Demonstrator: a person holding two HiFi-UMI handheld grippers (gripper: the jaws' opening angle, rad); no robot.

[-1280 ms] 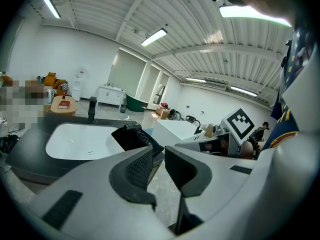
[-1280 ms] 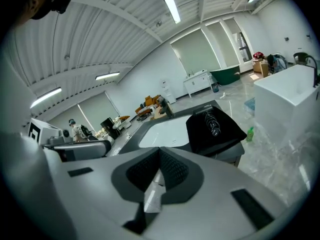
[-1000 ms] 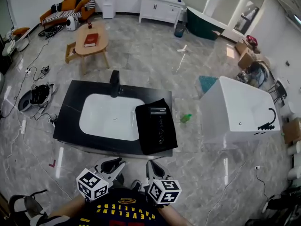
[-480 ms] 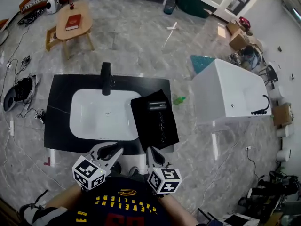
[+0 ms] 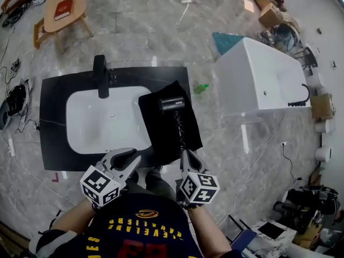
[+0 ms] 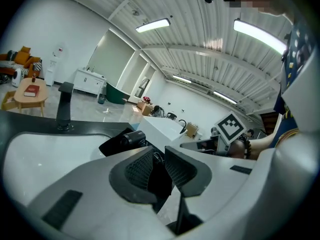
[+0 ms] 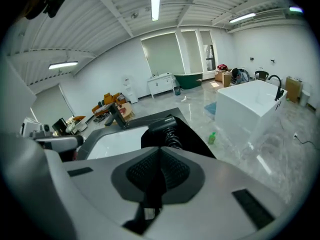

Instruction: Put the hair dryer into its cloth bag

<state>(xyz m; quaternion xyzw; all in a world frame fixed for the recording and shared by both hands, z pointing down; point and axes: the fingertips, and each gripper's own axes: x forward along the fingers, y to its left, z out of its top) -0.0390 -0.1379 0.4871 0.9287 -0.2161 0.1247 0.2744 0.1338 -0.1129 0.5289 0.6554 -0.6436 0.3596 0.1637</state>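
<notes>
Hair dryer (image 5: 173, 110) lies on its cloth bag (image 5: 161, 141); left gripper (image 5: 127, 160) gapes, right gripper (image 5: 189, 160) closed, empty; tugging cloth might roll it off the near counter (image 5: 54, 156) edge.

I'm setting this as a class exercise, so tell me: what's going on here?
A person holds a claw in each hand at the front of a black counter with a white sink. A black dryer lies on its black bag, right of the sink, untouched. The left claw is open, the right claw shut, both empty. The dryer is not in the bag yet.
</notes>
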